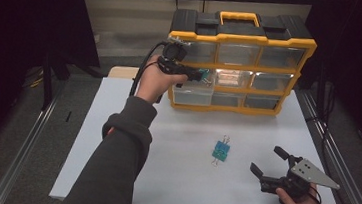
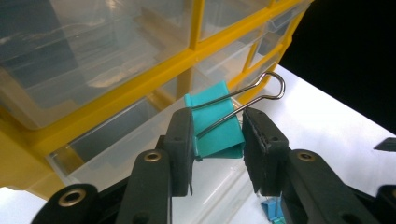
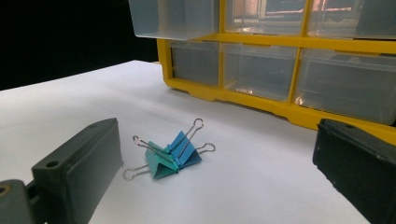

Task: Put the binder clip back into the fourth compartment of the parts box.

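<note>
Two binder clips (image 1: 221, 152) are left on the white table (image 1: 171, 181), a teal one and a blue one lying touching each other, and a third teal binder clip (image 2: 215, 125) is clamped between the jaws of the left gripper (image 2: 217, 140) up at the yellow organizer (image 1: 240, 67). That grip makes sense to me: the pads pinch the flat sides of the clip body, so the wire handles stick out forward and the clip can simply drop once the jaws part.

It's being held right above the pulled-out clear drawer (image 1: 194, 88) on the left side of the organizer, middle row, which looks like the drop spot. In the left gripper view a bit of blue and teal (image 2: 272, 210) shows low down in that drawer, probably clips already in there, though it's too cropped to be sure. The other clear drawers are pushed in; something pale lies in the upper one in the left gripper view, can't tell what. The bottom-row ones in the right gripper view look empty.

The right gripper (image 1: 267, 164) sits low near the table's right front with its jaws wide apart, holding nothing, aimed at the pair on the table. My guess is it's lined up for the next pick.
</note>
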The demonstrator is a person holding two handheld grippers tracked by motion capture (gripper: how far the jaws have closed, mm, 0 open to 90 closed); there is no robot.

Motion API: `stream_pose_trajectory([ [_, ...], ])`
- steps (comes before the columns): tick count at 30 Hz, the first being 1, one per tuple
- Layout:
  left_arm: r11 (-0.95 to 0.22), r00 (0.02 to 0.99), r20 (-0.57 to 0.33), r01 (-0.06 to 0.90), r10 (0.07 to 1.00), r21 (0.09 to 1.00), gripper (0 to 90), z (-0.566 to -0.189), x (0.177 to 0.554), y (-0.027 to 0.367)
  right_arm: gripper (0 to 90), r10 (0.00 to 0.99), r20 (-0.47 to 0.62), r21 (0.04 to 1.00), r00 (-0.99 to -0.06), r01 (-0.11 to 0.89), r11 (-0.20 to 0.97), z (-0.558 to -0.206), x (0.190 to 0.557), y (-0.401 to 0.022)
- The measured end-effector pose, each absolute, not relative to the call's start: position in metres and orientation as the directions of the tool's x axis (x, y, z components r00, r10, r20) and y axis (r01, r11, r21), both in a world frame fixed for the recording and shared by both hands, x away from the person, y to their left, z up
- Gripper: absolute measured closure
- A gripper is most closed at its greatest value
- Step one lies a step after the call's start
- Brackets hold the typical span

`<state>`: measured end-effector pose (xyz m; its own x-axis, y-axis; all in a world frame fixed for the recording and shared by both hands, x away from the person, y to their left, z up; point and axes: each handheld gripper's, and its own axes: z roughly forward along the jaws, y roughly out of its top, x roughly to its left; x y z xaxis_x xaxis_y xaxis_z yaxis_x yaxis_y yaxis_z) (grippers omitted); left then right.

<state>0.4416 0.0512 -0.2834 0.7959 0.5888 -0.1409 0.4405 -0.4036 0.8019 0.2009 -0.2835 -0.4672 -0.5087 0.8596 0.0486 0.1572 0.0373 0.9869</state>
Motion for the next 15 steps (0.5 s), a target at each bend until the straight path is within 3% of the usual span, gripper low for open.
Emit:
stream_pose_trajectory([
  [9,-0.396,0.785,-0.132,0.442,0.606,0.805,64.7,-0.2883,0.4463,0.0491,0.6,0.860,0.050,0.987,-0.509,0.158,0.037,-0.4678,0.2015,-0.2836],
  [10,-0.404,0.792,-0.128,0.434,0.597,0.805,62.9,-0.2891,0.4467,0.0489,0.6,0.859,0.049,0.987,-0.510,0.158,0.037,-0.4678,0.2016,-0.2836],
  [12,-0.398,0.786,-0.125,0.435,0.605,0.808,50.2,-0.2895,0.4466,0.0485,0.6,0.859,0.050,0.987,-0.510,0.159,0.037,-0.4679,0.2016,-0.2837],
  [15,-0.379,0.786,-0.141,0.436,0.602,0.816,48.7,-0.2875,0.4438,0.0492,0.6,0.859,0.048,0.987,-0.510,0.157,0.038,-0.4680,0.2018,-0.2838],
])
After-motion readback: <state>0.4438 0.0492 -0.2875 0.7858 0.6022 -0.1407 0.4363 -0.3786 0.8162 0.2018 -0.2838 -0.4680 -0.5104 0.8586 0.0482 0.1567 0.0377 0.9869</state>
